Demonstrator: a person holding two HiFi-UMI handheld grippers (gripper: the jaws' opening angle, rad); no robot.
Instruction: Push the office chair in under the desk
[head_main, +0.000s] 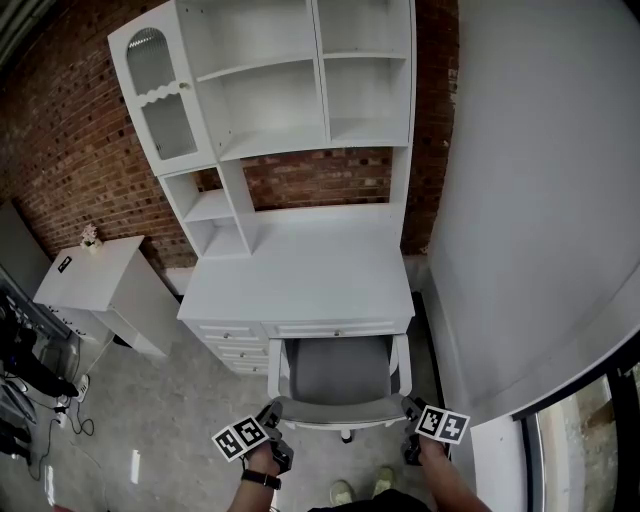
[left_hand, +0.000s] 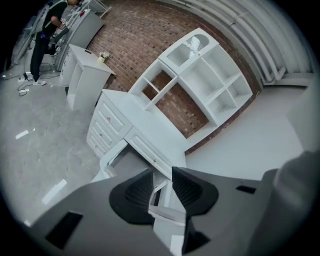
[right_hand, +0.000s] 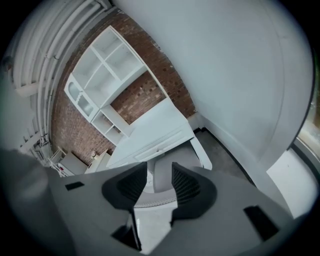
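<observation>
Office chair (head_main: 338, 372): seat tucked into the desk (head_main: 300, 275) knee gap, backrest on the near side.
Handling: probably rolls easily on the smooth floor (head_main: 150, 420); stiff frame, fairly heavy, may swivel if pushed off centre.
Where to hold: both ends of the backrest rim (head_main: 340, 410), pressed evenly.
Left gripper (left_hand: 161, 187): by the rim's left end, fingers narrowly apart, gripping nothing.
Right gripper (right_hand: 159, 182): by the right end, fingers partly apart, empty.
</observation>
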